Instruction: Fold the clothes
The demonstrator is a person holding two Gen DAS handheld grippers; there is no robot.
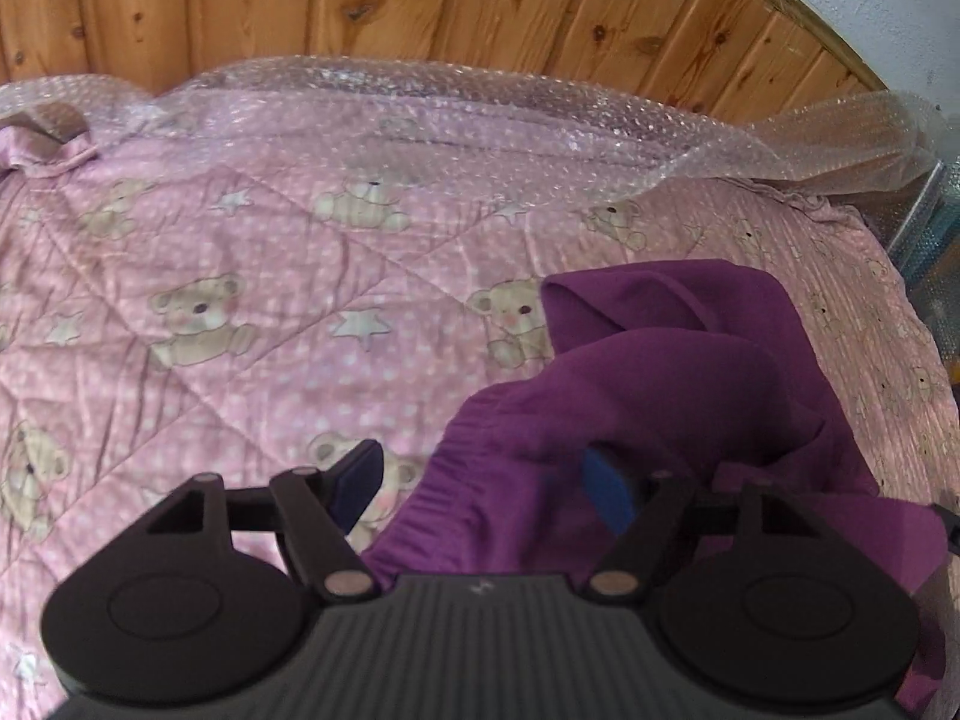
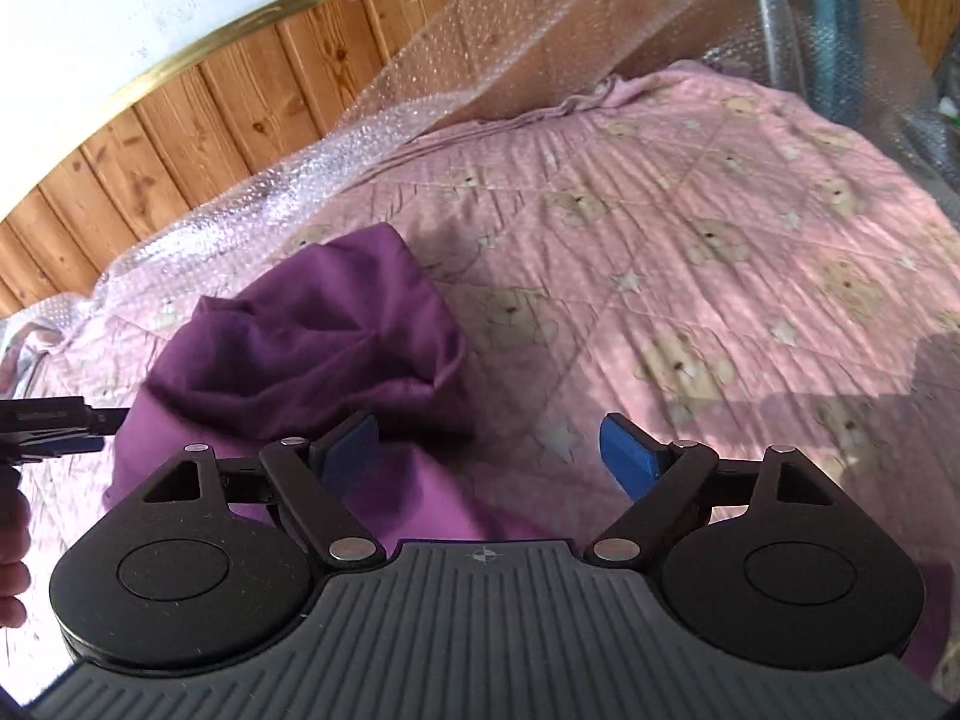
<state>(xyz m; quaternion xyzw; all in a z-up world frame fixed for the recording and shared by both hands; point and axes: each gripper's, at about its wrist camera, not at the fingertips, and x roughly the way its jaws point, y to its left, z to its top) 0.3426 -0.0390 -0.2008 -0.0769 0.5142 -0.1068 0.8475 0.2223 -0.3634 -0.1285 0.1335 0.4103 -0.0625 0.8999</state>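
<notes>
A purple garment [image 1: 660, 396] lies bunched on a pink teddy-bear quilt [image 1: 240, 312]; it also shows in the right wrist view [image 2: 312, 336]. My left gripper [image 1: 486, 480] is open, its right pad over the garment's gathered edge and its left pad over the quilt. My right gripper [image 2: 492, 450] is open, its left pad over the garment's near part and its right pad over the quilt [image 2: 720, 276]. Neither holds cloth. The left gripper's body [image 2: 48, 420] shows at the left edge of the right wrist view.
Bubble wrap [image 1: 480, 120] lies along the far side of the bed against a wood-panel wall [image 1: 420, 0]. In the right wrist view the bubble wrap [image 2: 420, 102] drapes over a board, and wrapped items [image 2: 840, 12] stand at the bed's far right corner.
</notes>
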